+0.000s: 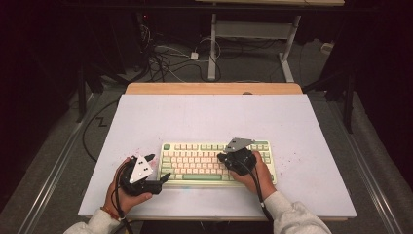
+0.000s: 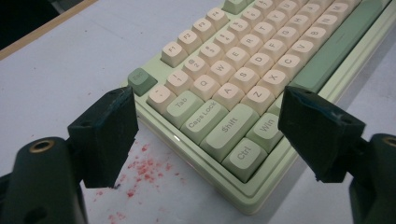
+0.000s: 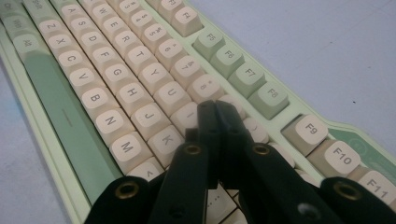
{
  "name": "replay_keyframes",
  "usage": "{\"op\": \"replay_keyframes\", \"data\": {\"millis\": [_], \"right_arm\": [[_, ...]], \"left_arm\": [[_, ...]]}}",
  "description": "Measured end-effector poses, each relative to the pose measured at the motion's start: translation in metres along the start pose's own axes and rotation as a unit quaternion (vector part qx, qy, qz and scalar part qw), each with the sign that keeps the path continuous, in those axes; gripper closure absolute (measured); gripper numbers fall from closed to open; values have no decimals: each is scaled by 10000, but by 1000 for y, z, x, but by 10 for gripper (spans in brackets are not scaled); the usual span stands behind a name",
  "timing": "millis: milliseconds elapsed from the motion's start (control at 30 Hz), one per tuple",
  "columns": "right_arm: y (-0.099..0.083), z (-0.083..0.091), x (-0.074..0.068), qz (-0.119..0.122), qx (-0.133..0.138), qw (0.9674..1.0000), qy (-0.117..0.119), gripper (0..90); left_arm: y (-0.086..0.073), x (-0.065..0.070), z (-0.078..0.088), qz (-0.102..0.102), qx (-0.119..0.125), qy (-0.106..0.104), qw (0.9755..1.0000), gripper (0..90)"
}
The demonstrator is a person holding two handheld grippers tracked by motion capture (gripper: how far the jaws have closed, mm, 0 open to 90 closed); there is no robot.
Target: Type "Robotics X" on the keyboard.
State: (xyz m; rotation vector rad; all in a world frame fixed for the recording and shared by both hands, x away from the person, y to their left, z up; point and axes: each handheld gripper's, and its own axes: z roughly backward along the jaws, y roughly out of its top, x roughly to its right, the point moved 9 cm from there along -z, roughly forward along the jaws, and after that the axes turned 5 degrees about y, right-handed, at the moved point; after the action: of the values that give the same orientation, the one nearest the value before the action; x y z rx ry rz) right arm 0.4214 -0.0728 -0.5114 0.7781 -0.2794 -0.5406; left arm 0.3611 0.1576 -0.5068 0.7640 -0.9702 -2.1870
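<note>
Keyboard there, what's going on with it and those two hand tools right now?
Left tool open, off the keyboard's left corner. Right tool shut, tips over the keys near I and O. Nothing blocking; red specks on the table.

There was one green-and-cream keyboard [image 1: 216, 162] on one white table [image 1: 214, 117], and two grippers: left [image 1: 157, 168], right [image 1: 224, 157].

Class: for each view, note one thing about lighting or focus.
High view: white table lit, surroundings dark. Left gripper view: keyboard legends sharp, left gripper jaws soft. Right gripper view: right gripper close and dark, far keys blur.
</note>
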Motion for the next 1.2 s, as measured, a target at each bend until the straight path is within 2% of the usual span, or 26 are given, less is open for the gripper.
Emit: {"op": "replay_keyframes", "data": {"millis": [100, 167, 367, 700, 967, 1200], "right_arm": [[-2, -2, 0, -85, -74, 9999, 54, 900], [-1, -1, 0, -24, -99, 9999, 49, 900], [7, 6, -5, 16, 83, 9999, 58, 900], [11, 10, -8, 122, 165, 9998, 39, 900], [13, 12, -8, 112, 247, 9996, 32, 900], [23, 15, -14, 137, 398, 9990, 140, 900]], "left_arm": [[0, 0, 0, 3, -2, 1, 10000, 190], [0, 0, 0, -9, -10, 6, 10000, 190], [0, 0, 0, 2, 2, 8, 10000, 190], [0, 0, 0, -11, -2, 7, 10000, 190], [0, 0, 0, -17, -6, 6, 10000, 190], [0, 1, -1, -8, -15, 7, 10000, 189]]}}
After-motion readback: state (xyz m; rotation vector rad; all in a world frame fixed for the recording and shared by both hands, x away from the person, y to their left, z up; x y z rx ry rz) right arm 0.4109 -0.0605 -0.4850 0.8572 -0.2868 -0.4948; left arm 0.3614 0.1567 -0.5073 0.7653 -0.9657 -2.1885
